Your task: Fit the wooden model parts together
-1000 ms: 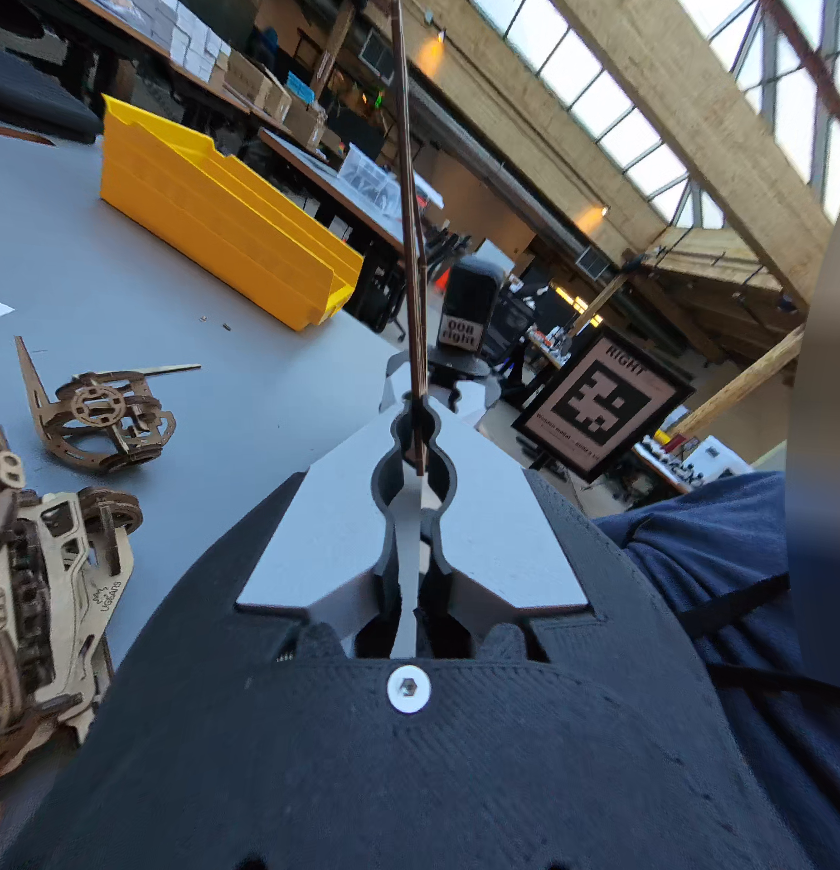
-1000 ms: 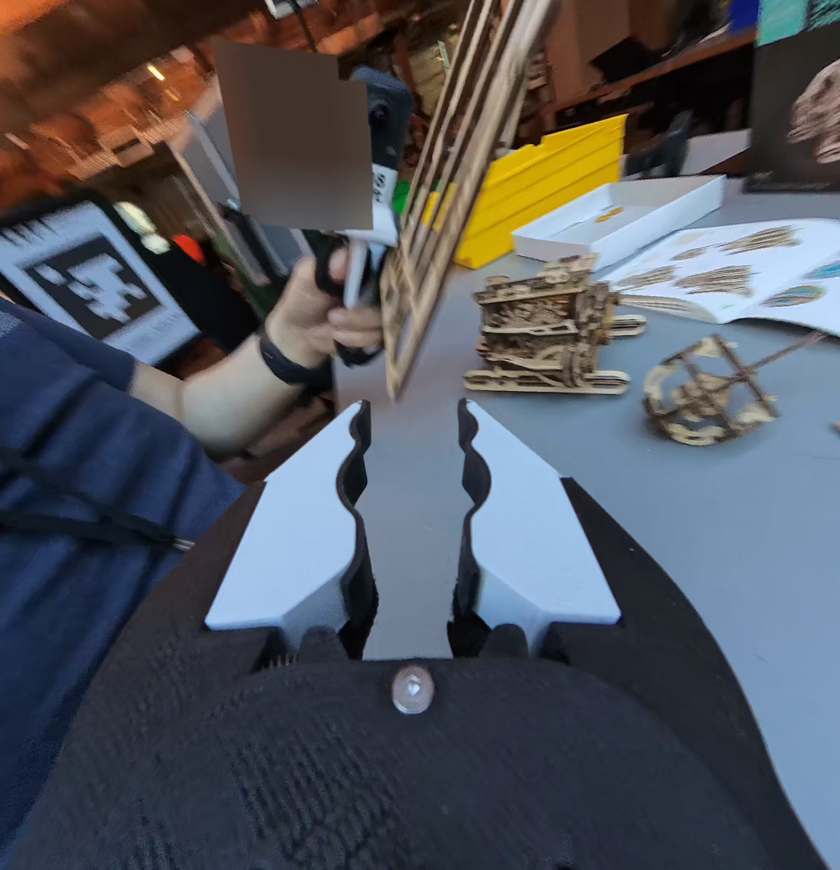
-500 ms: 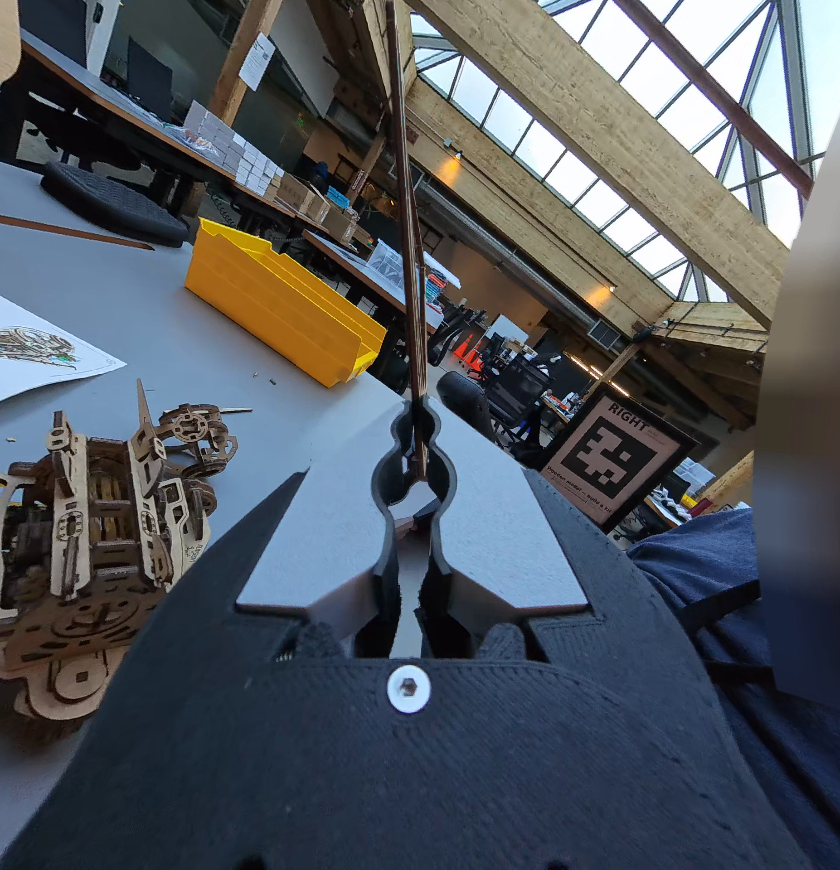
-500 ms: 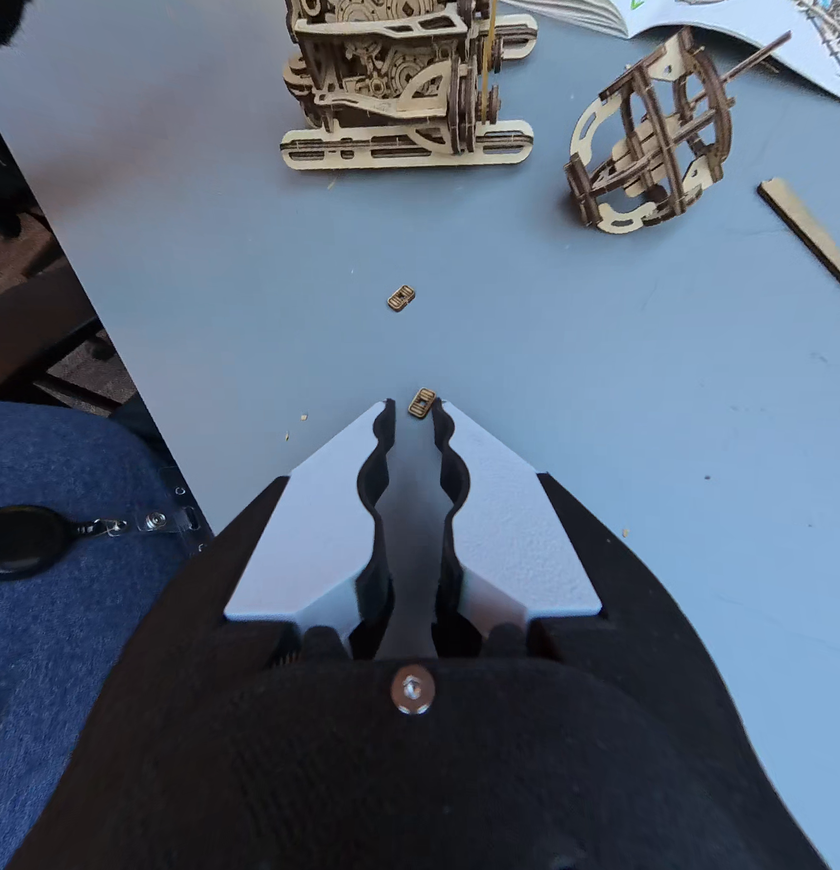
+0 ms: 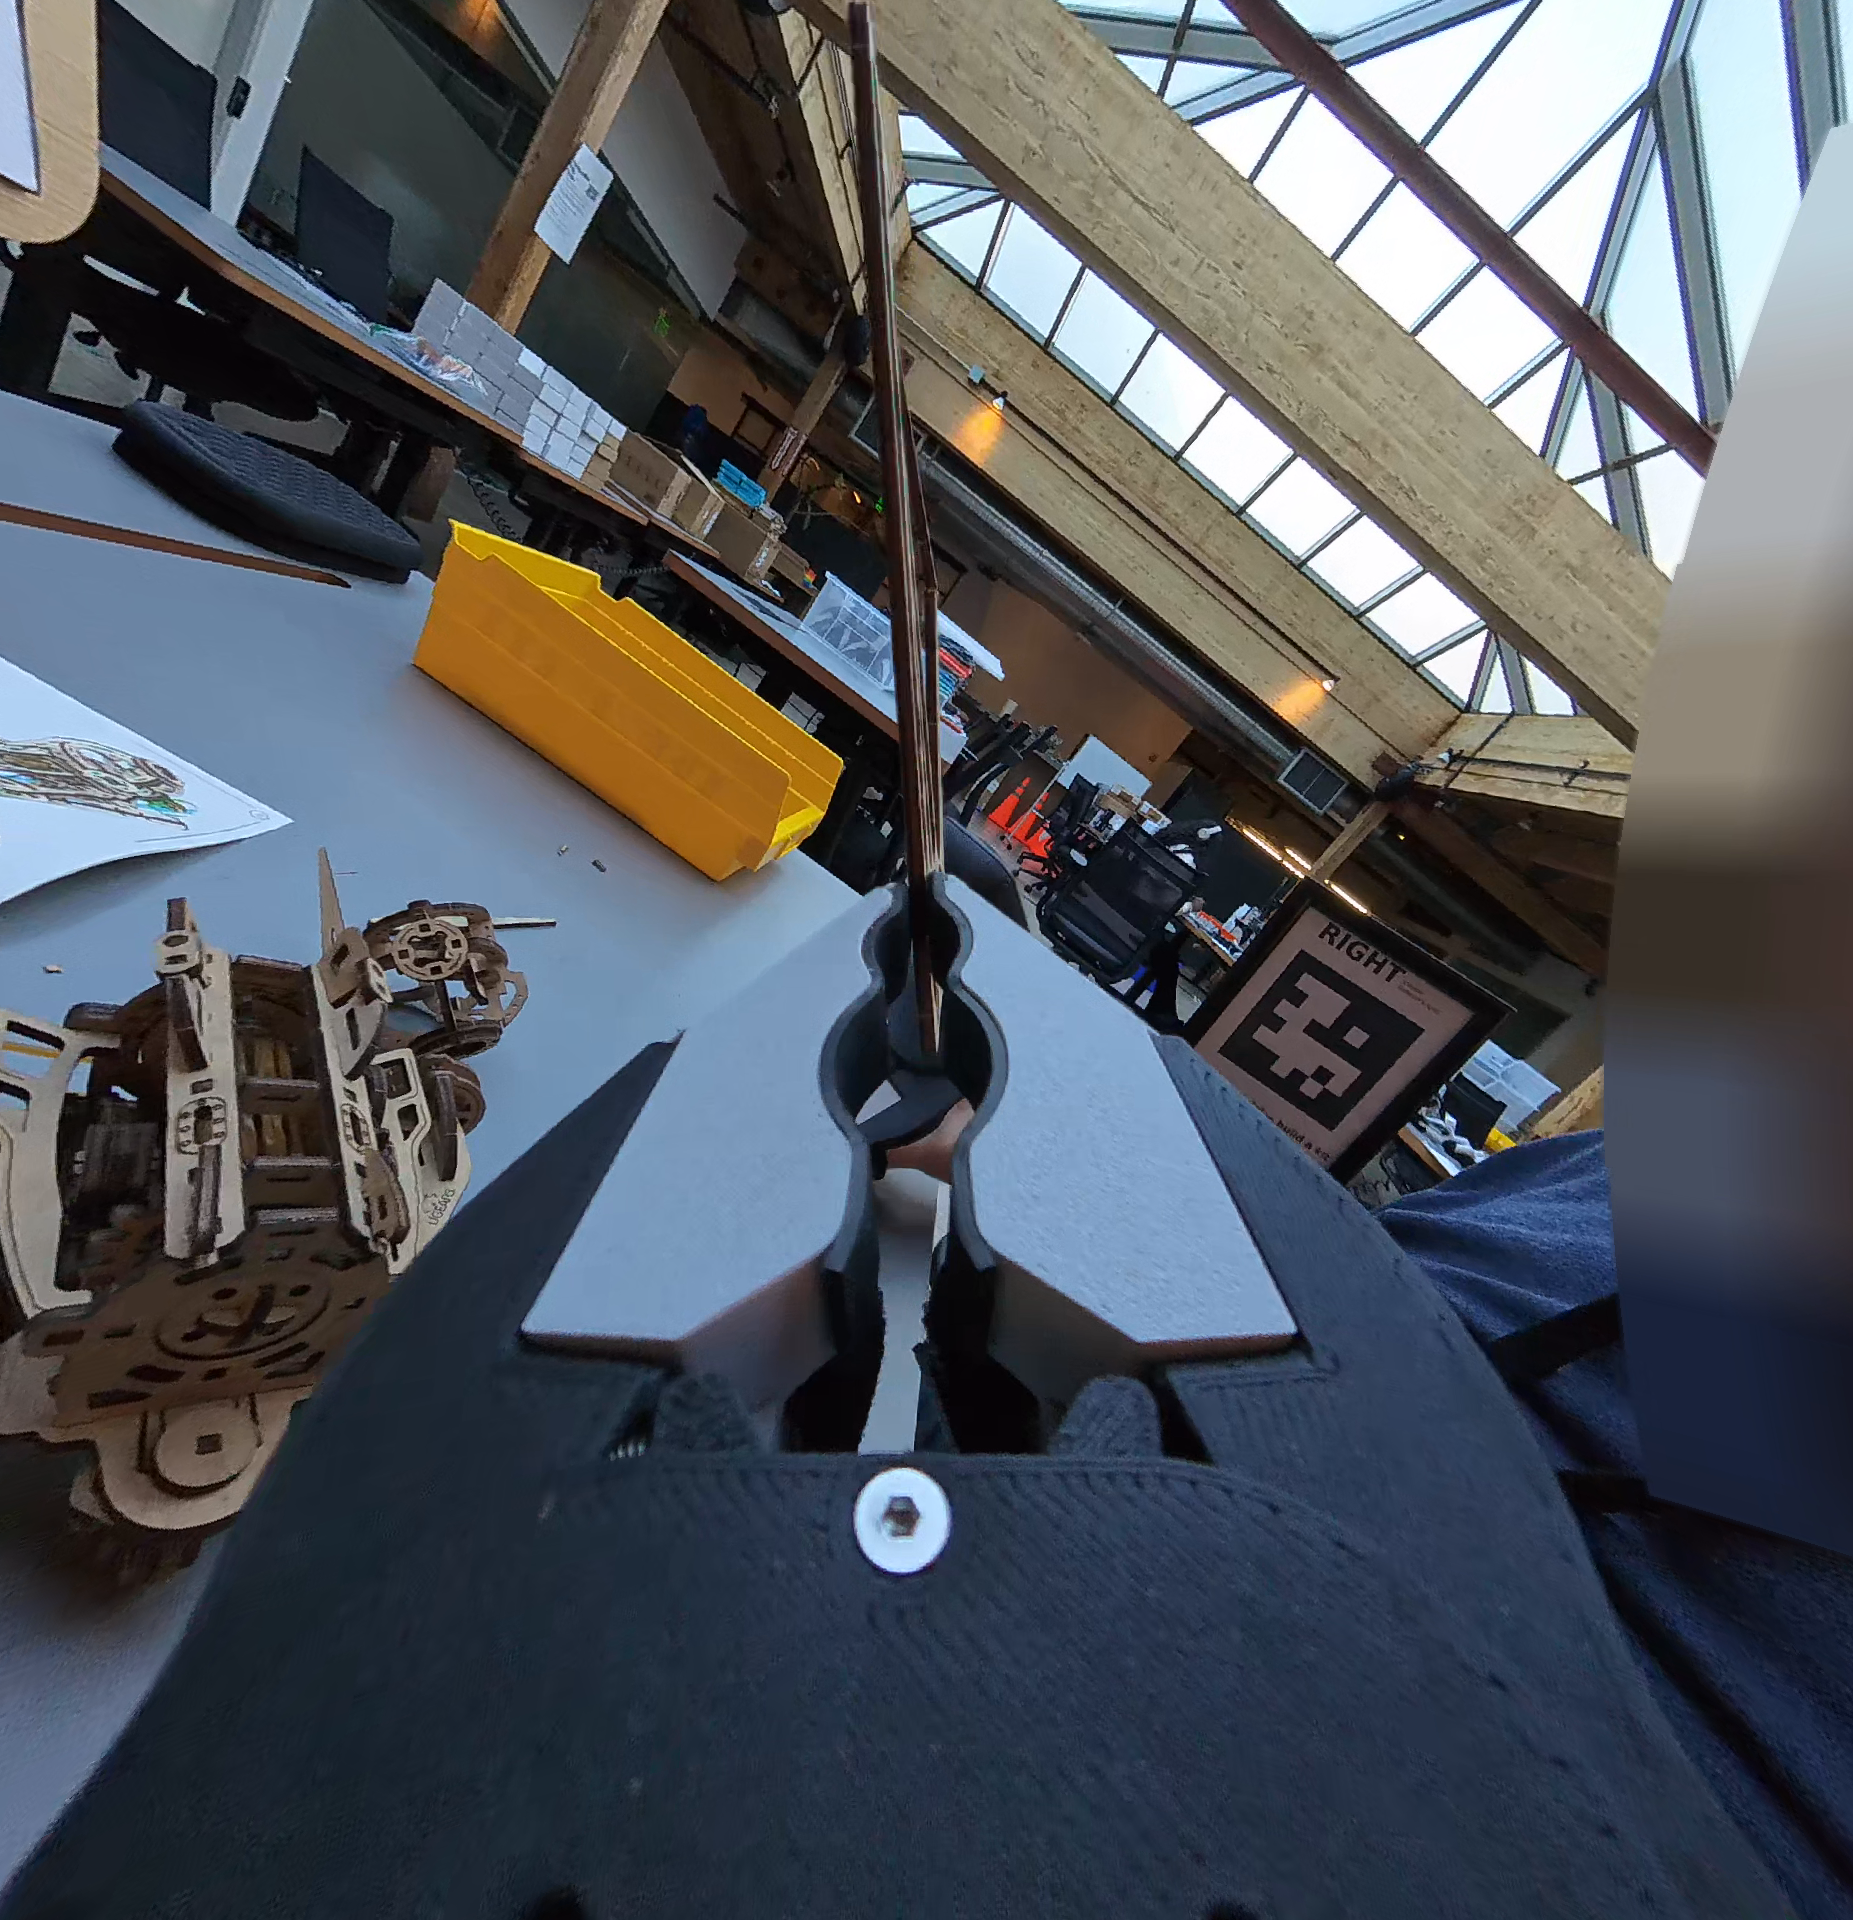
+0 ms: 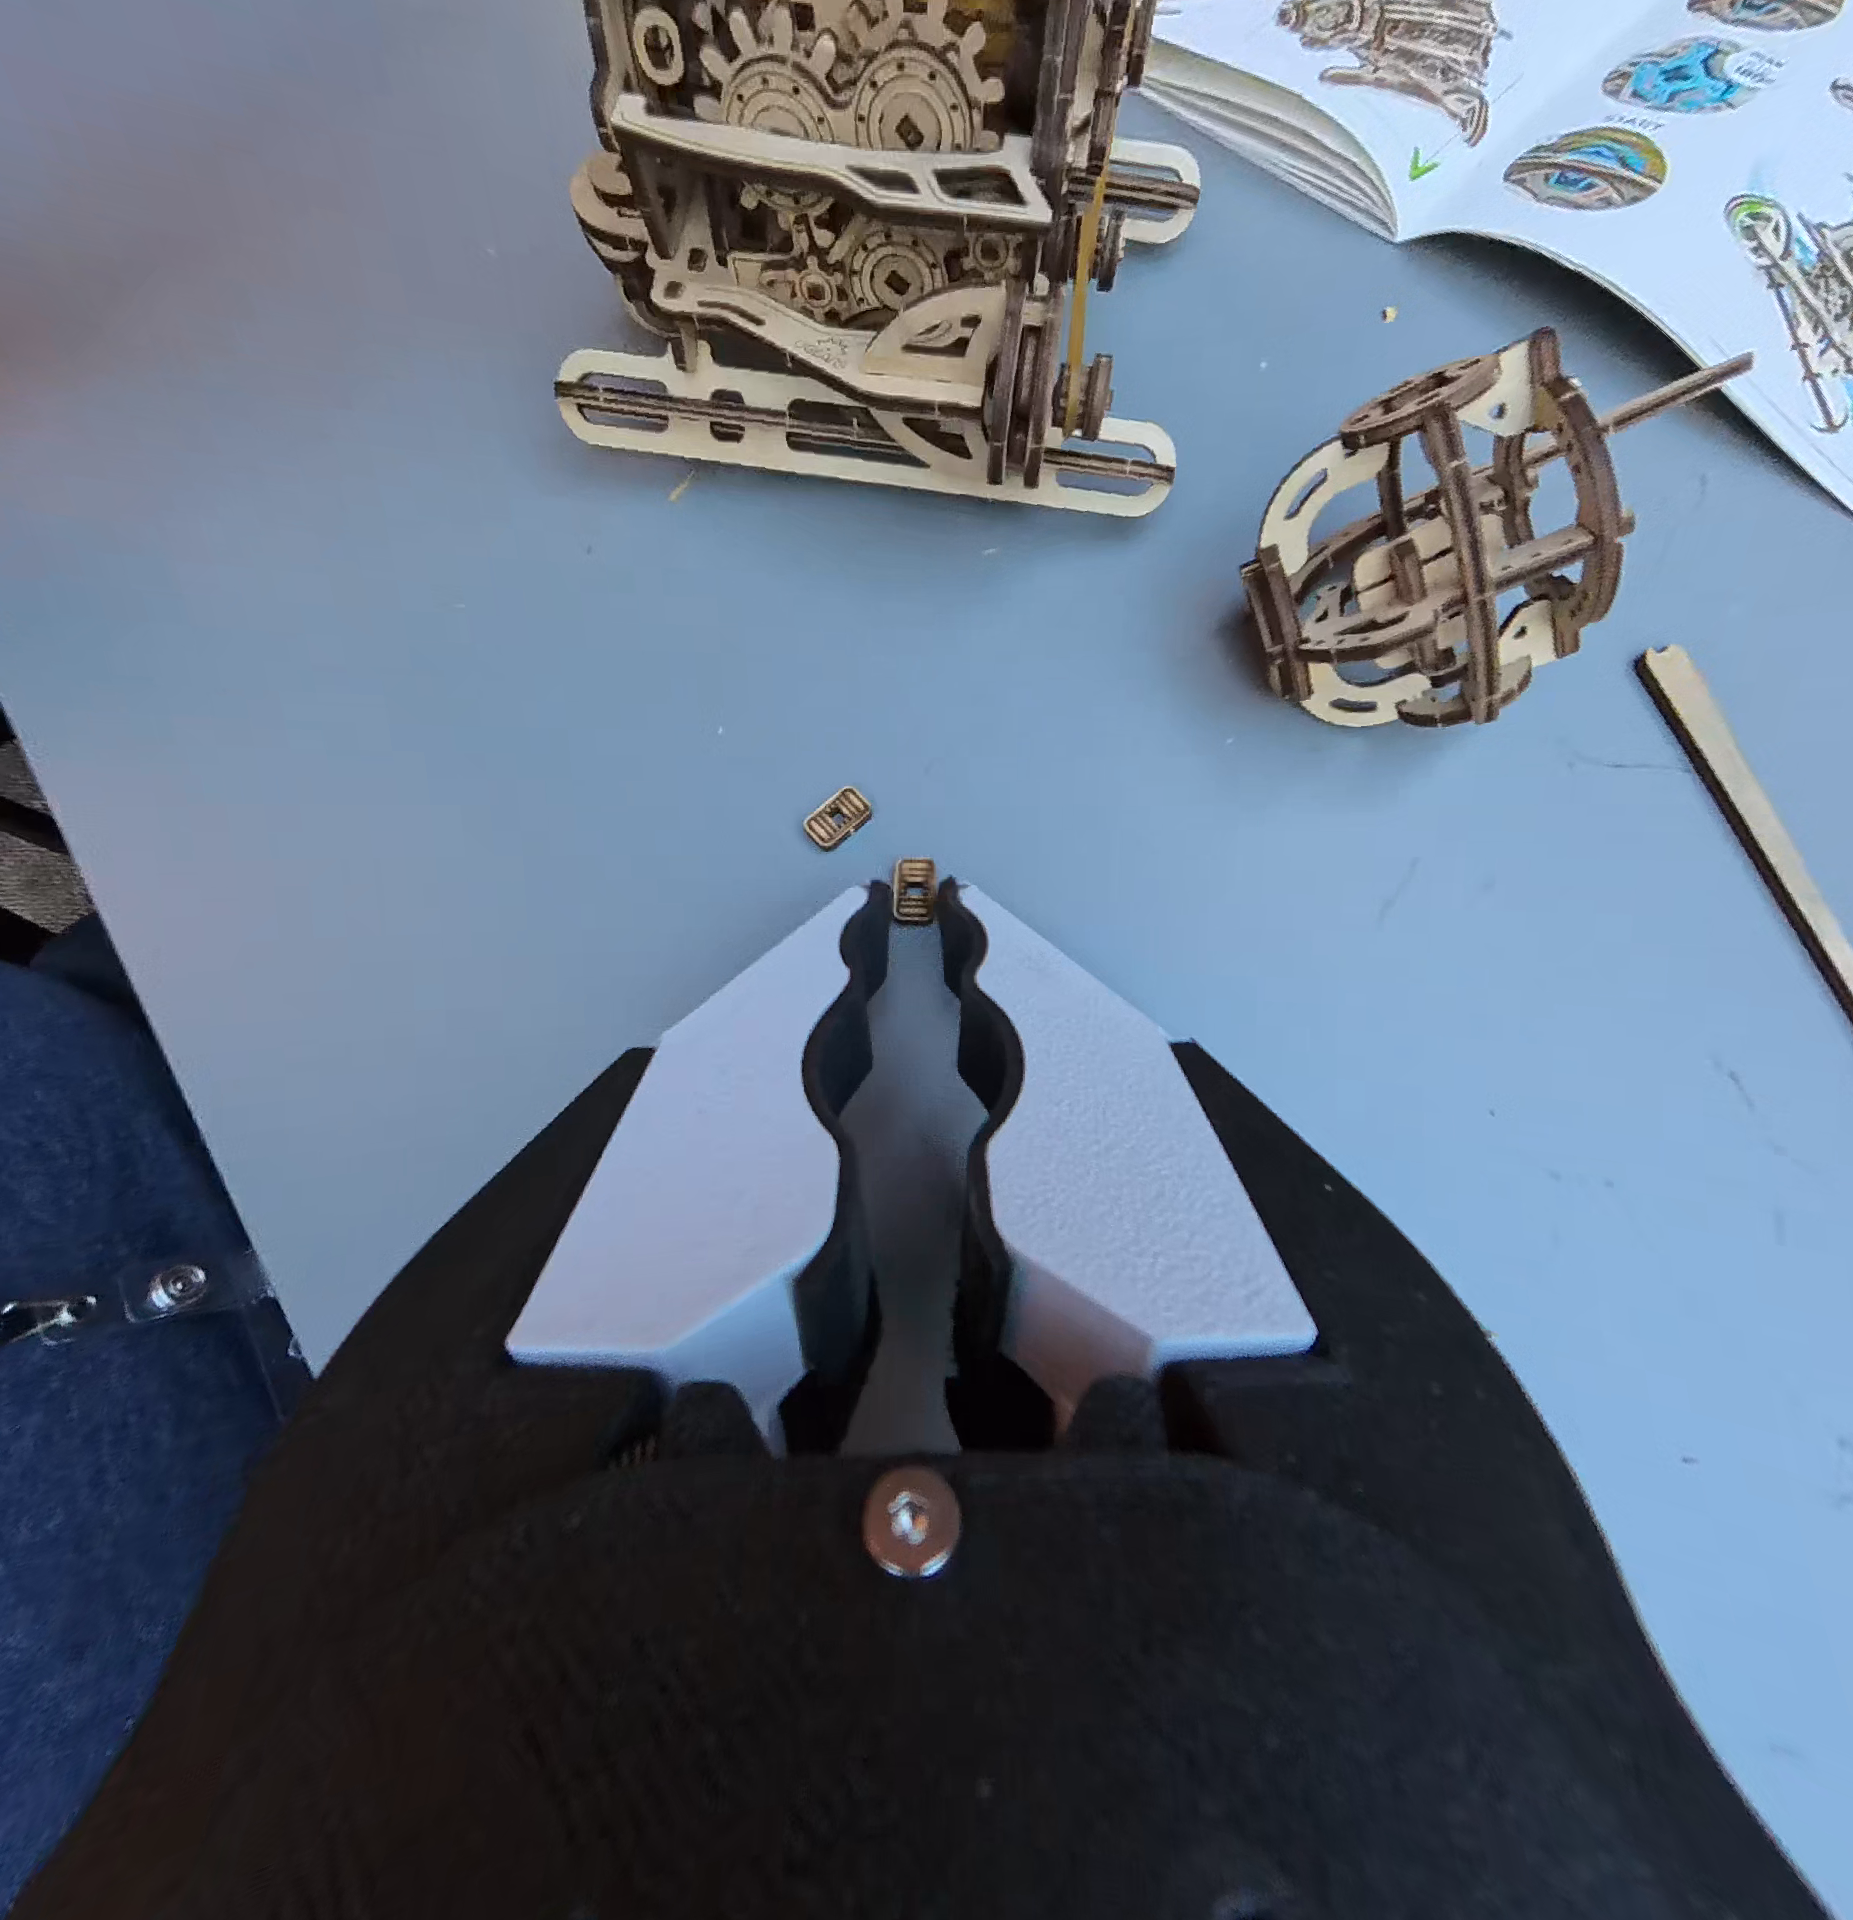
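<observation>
My left gripper [image 5: 917, 935] is shut on a thin wooden parts sheet [image 5: 894, 520], seen edge-on and standing up from the fingertips. The geared wooden model [image 5: 205, 1195] stands on the grey table to its left. In the right wrist view my right gripper [image 6: 914, 896] is low over the table, its tips closed on a small slotted wooden piece [image 6: 914, 891]. A second small piece [image 6: 837, 818] lies just ahead and to the left. Beyond stand the geared model [image 6: 860, 260] and a round wooden cage assembly [image 6: 1441, 551].
An open instruction booklet [image 6: 1628, 156] lies at the far right, and a loose wooden strip [image 6: 1763, 831] at the right. A yellow bin [image 5: 631, 717] sits on the table behind the model. The table edge [image 6: 122, 883] runs along the left, with the person's blue clothing [image 6: 70, 1351] below.
My right gripper swung down to the table, came closer and narrowed its jaws onto the small piece. My left gripper kept hold of the sheet and turned towards the model.
</observation>
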A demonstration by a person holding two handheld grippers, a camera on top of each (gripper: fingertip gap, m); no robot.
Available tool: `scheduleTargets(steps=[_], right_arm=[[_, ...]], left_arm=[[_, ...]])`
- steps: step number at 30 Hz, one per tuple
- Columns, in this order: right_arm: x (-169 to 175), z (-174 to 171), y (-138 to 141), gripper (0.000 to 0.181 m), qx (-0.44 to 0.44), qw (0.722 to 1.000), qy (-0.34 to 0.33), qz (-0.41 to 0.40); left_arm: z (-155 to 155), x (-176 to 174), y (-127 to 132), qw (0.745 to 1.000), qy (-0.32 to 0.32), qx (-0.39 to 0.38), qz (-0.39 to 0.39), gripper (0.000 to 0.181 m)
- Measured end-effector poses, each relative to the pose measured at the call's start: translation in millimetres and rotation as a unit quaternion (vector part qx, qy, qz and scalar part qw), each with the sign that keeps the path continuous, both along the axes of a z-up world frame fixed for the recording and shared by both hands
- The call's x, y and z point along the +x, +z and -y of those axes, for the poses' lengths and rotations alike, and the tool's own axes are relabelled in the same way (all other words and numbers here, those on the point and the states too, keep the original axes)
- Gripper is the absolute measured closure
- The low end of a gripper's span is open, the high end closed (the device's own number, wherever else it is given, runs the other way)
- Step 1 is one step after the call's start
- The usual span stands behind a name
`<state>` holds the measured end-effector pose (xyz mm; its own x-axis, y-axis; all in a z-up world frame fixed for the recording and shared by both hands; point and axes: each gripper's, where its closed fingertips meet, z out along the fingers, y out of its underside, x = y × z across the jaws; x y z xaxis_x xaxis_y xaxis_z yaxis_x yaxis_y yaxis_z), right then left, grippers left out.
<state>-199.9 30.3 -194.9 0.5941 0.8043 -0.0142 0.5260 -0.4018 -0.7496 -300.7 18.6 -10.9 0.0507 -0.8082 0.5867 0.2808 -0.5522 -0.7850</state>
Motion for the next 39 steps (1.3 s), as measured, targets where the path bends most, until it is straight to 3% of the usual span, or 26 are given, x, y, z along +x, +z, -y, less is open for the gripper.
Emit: scheduleTargets(steps=[1, 4, 7, 10, 12, 16, 18, 20, 23, 27, 29, 30, 33, 39], right_arm=[[2, 2, 3, 0.169, 0.0, 1.0, 0.001, -0.009], [16, 2, 31, 0.16, 0.035, 0.997, -0.015, -0.07], [22, 11, 86, 0.146, 0.102, 0.976, -0.007, -0.192], [7, 41, 154, 0.142, 0.105, 0.92, 0.067, -0.373], [8, 47, 179, 0.139, 0.073, 0.886, 0.086, -0.45], [15, 34, 186, 0.142, 0.083, 0.877, 0.076, -0.468], [13, 36, 196, 0.155, 0.098, 0.869, 0.102, -0.474], [11, 42, 209, 0.179, 0.11, 0.859, 0.135, -0.48], [17, 46, 228, 0.181, 0.133, 0.849, 0.148, -0.489], [23, 51, 238, 0.18, 0.128, 0.841, 0.155, -0.503], [26, 55, 243, 0.173, 0.116, 0.828, 0.152, -0.527], [29, 58, 246, 0.18, 0.112, 0.82, 0.151, -0.54], [30, 66, 239, 0.18, 0.104, 0.832, 0.151, -0.524], [43, 79, 245, 0.181, 0.128, 0.821, 0.14, -0.538]], left_arm=[[0, 0, 0, 1.0, 0.001, -0.001, 0.002, 0.181], [1, 1, -2, 1.0, 0.004, -0.004, 0.002, 0.181], [6, 16, -3, 1.0, -0.002, -0.005, 0.002, 0.181], [14, 35, 5, 1.0, -0.011, 0.012, 0.012, 0.181], [17, 46, 11, 0.999, -0.017, 0.024, 0.014, 0.181], [19, 60, 30, 0.997, -0.029, 0.064, 0.013, 0.181], [17, 68, 41, 0.995, -0.035, 0.09, 0.003, 0.181], [14, 74, 57, 0.993, -0.035, 0.112, 0.007, 0.181], [20, 81, 78, 0.989, -0.049, 0.141, 0.011, 0.181], [27, 87, 87, 0.985, -0.048, 0.166, -0.01, 0.181], [32, 89, 89, 0.985, -0.05, 0.168, -0.011, 0.181], [35, 90, 89, 0.984, -0.053, 0.167, -0.013, 0.181], [45, 96, 89, 0.984, -0.075, 0.161, -0.017, 0.181], [61, 101, 87, 0.982, -0.094, 0.158, -0.038, 0.179]])
